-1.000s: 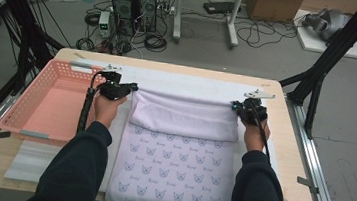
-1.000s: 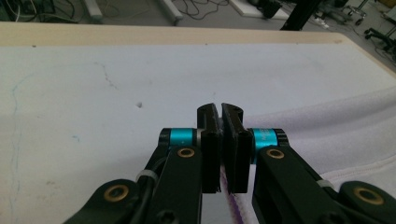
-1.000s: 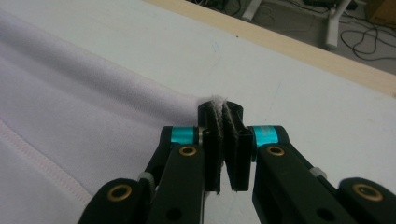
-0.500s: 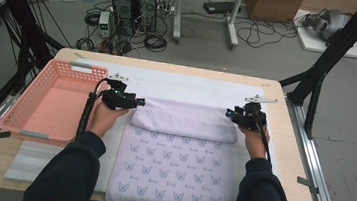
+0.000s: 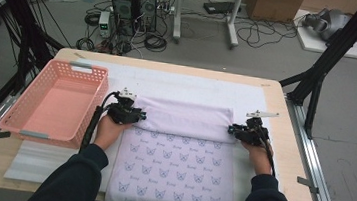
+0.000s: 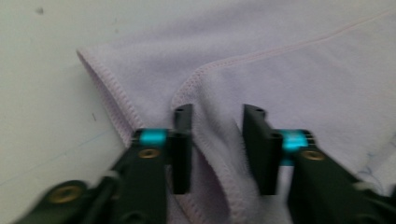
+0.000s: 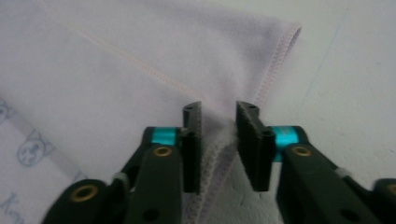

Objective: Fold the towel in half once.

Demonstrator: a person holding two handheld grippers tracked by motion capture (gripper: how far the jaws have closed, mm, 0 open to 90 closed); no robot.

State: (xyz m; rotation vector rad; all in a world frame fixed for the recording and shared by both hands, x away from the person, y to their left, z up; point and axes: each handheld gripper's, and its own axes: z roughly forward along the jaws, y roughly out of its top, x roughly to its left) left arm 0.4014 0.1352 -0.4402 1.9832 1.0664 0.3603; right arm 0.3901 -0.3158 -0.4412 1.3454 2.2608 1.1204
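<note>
Lying flat at the table's near middle, the lilac towel [image 5: 179, 166] is looking soft, light and floppy. Both the left gripper [image 6: 215, 148] and right gripper [image 7: 218, 145] are closing loosely over its folded edge's corners, the safest hold; farther left, the pink basket [image 5: 27, 134] is waiting.

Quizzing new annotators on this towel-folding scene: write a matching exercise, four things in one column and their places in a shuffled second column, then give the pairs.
Things:
1. pink slotted plastic basket
2. folded-over plain lilac band of the towel
3. butterfly-printed lilac part of the towel
4. black computer towers

Places:
A. on the floor beyond the table's far edge
B. at the table's left side
C. between the left gripper and the right gripper
D. nearest the person, between the dark sleeves

Pairs: 1-B, 2-C, 3-D, 4-A
</note>
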